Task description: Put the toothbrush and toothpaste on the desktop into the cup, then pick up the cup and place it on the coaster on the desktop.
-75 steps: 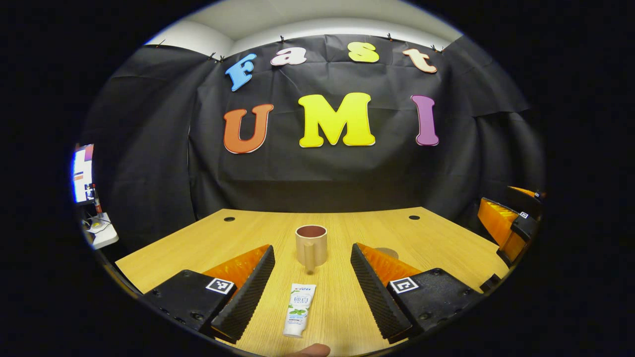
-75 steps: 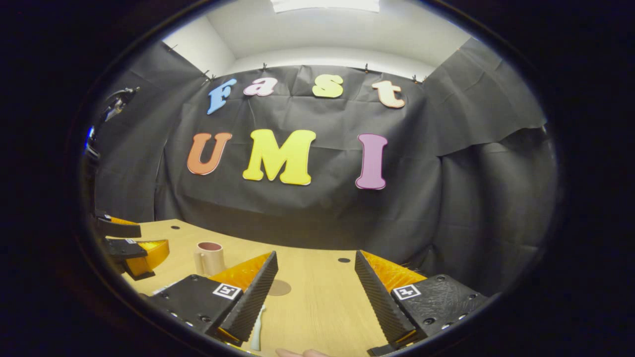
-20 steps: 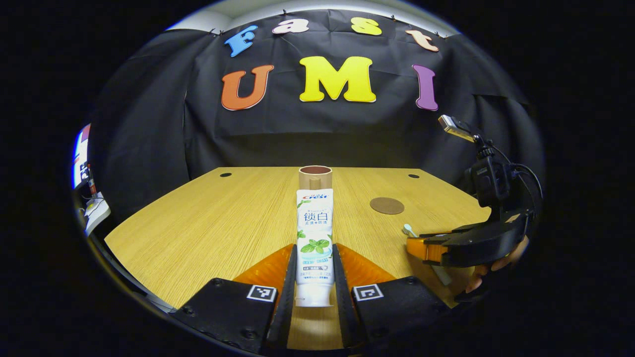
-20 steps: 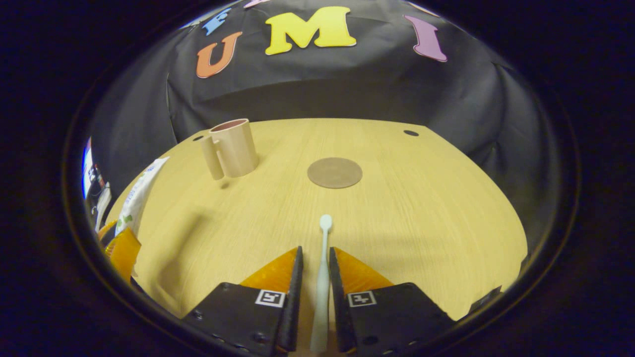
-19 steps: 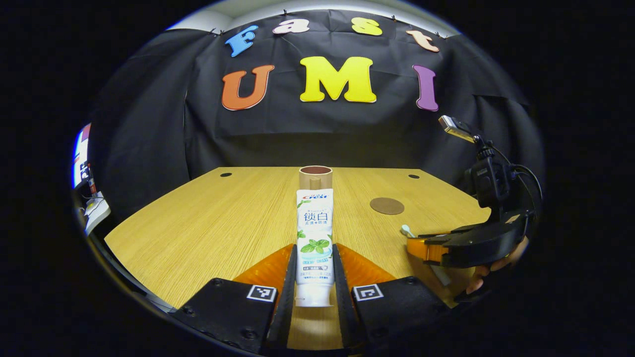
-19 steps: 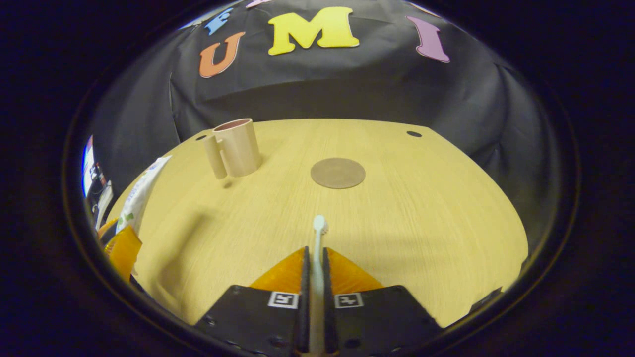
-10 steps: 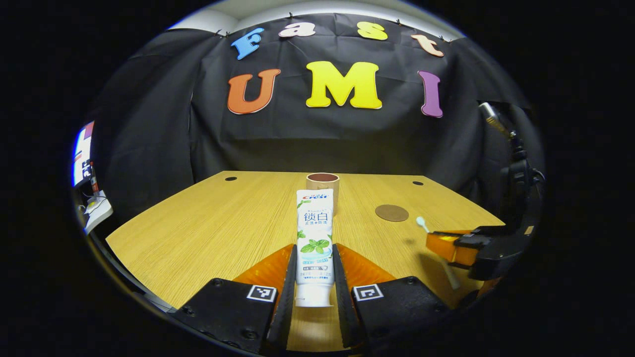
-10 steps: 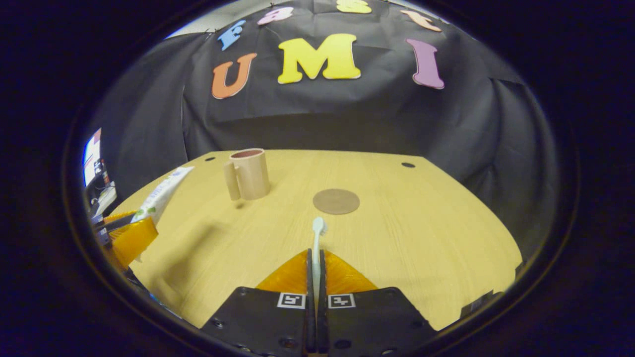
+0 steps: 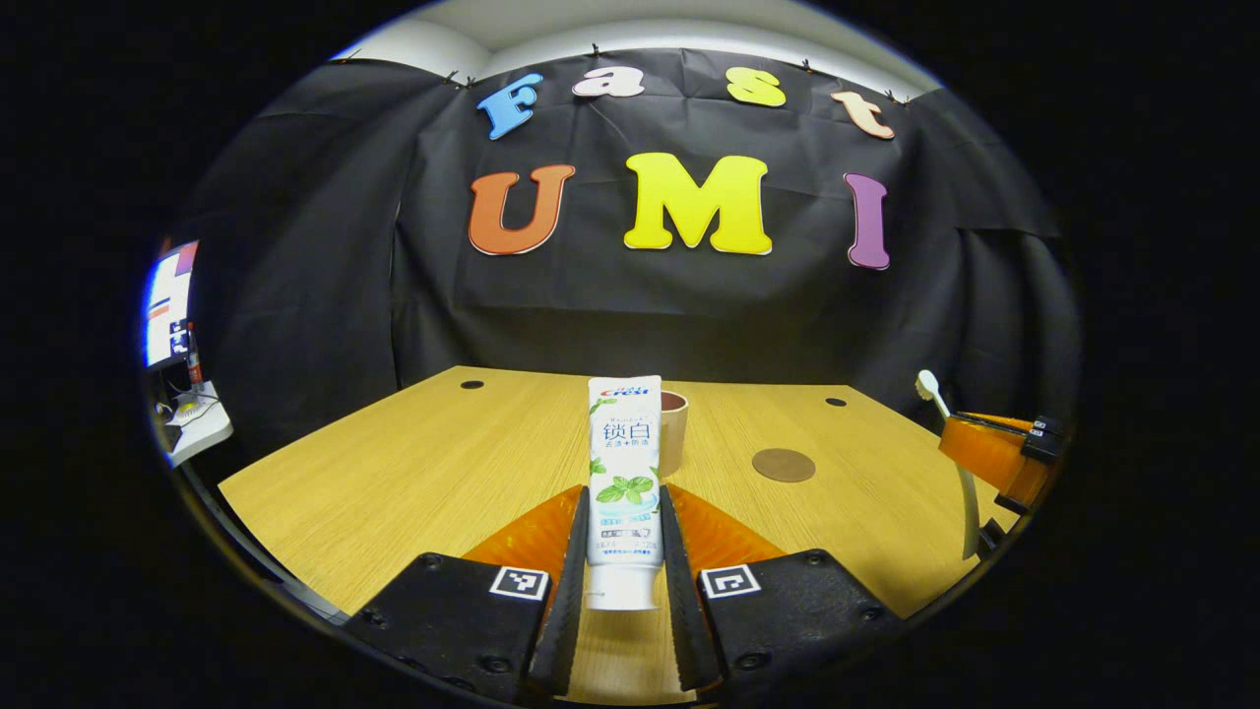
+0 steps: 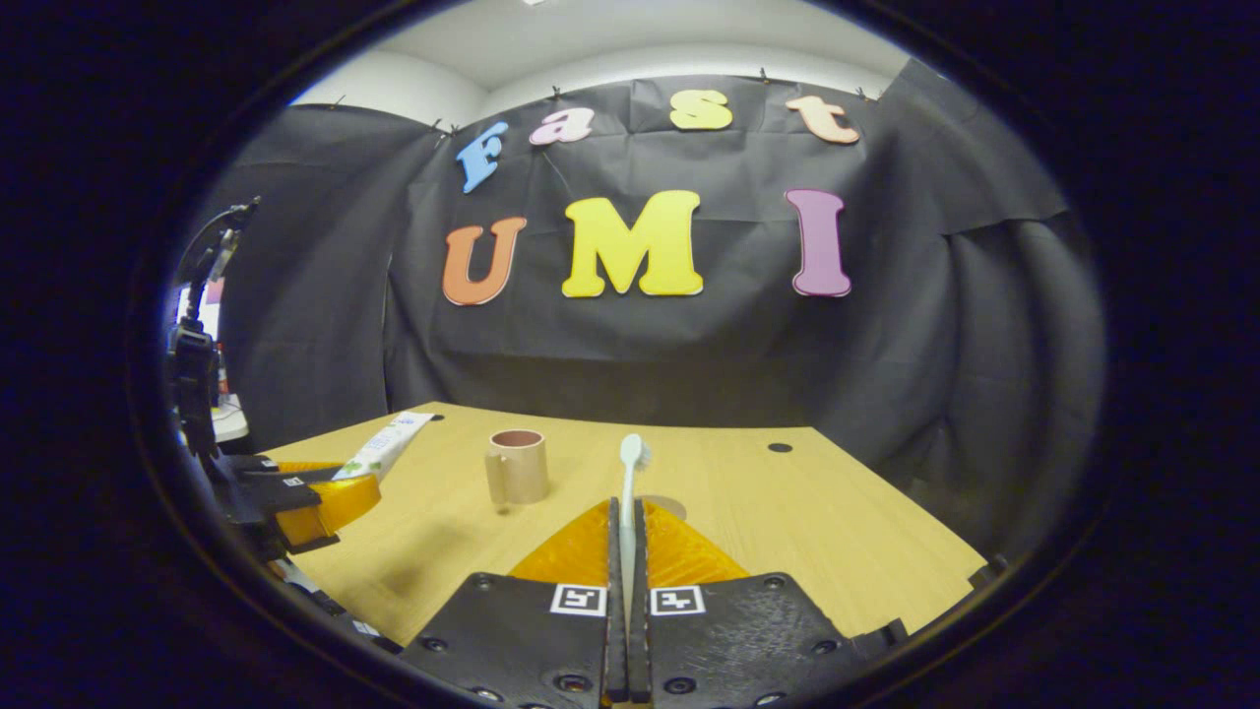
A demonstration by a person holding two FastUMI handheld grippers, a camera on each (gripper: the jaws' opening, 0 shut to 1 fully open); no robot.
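Left gripper view: left gripper (image 9: 623, 561) pinched on toothpaste (image 9: 622, 463) at cap end, lower centre of frame; tube judged light, soft, squashable, best held low near stiffer cap; tube held pointing forward, crimped end overlapping cup (image 9: 672, 443) at centre; coaster (image 9: 784, 465) bare, right of centre on desk (image 9: 413, 483). Right gripper view: right gripper (image 10: 627, 551) pressed together on toothbrush (image 10: 629, 473) handle, lower centre; brush judged light, stiff, slippery, head projecting forward beyond fingers; cup left of centre.

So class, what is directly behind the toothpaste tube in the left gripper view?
The cup stands behind the toothpaste tube, which the left gripper holds. Its right side and part of its rim show; the tube covers the rest, so its handle is hidden.
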